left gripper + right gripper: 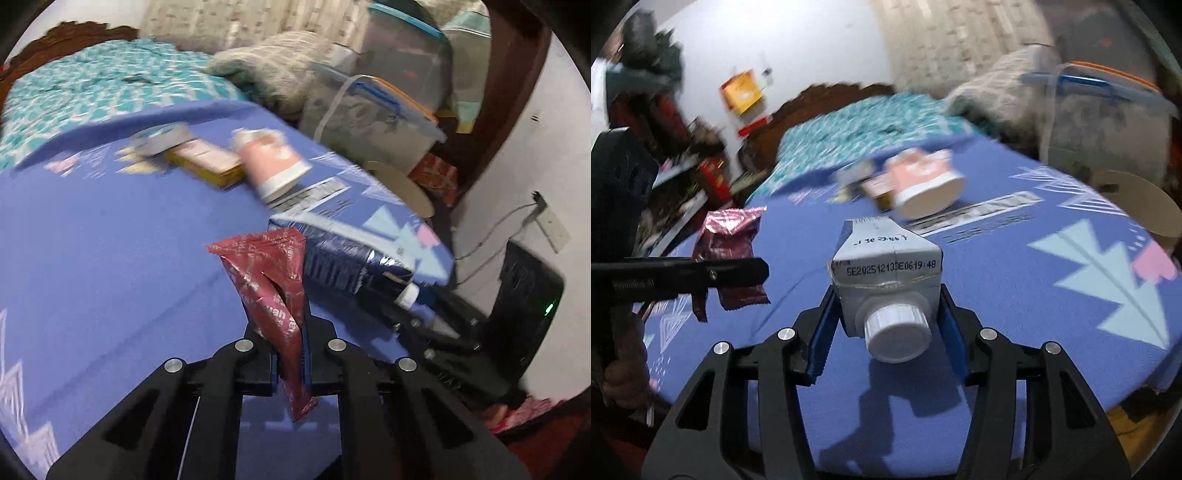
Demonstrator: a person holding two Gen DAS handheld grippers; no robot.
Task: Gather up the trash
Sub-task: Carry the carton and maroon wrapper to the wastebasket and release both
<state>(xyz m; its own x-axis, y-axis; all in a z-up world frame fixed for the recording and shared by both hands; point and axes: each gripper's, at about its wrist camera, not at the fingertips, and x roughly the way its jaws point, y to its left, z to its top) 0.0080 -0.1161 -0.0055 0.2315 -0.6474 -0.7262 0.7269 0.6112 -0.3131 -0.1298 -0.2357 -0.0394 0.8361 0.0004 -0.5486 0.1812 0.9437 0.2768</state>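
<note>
Between hand-held gripper (290,354) jaws, red wrapper (269,280)

Left black plastic two-finger gripper (288,332): matte angular linkage arms with cut-out slots, four round silver pivot pins, blue pad strips on finger inner faces. Right black plastic two-finger gripper (886,314): same build, four silver pins, blue ribbed pads (822,332) with serrated edges. Small white lettering ran along left unit's body in right wrist view.
</note>
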